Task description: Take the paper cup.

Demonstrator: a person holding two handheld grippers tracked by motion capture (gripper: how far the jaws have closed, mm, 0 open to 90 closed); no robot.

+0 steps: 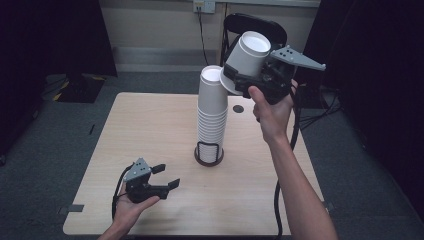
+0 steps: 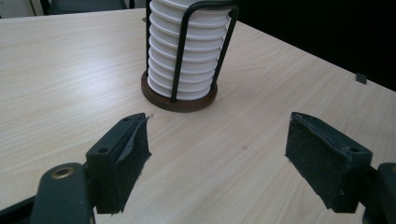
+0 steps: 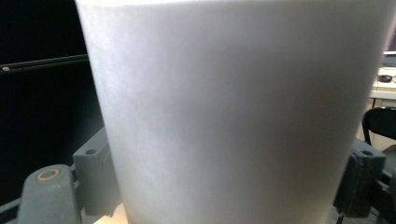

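Observation:
A tall stack of upturned white paper cups [image 1: 212,107] [image 2: 187,51] stands in a black wire holder on a round brown base [image 1: 208,159] [image 2: 180,102] at the table's middle. My right gripper [image 1: 250,70] is raised above and to the right of the stack, shut on a single white cup [image 1: 248,56] [image 3: 233,112] that is tilted with its base up. That cup hangs clear of the stack's top. My left gripper [image 1: 166,176] [image 2: 217,154] rests open low over the table's near left, its pads [image 2: 126,154] pointing toward the holder, nothing between them.
The light wooden table [image 1: 150,130] has a small dark hole [image 1: 238,108] at its far side. A black chair [image 1: 255,25] stands behind it by the wall. Dark curtains flank both sides. Cables trail from each gripper over the table edge.

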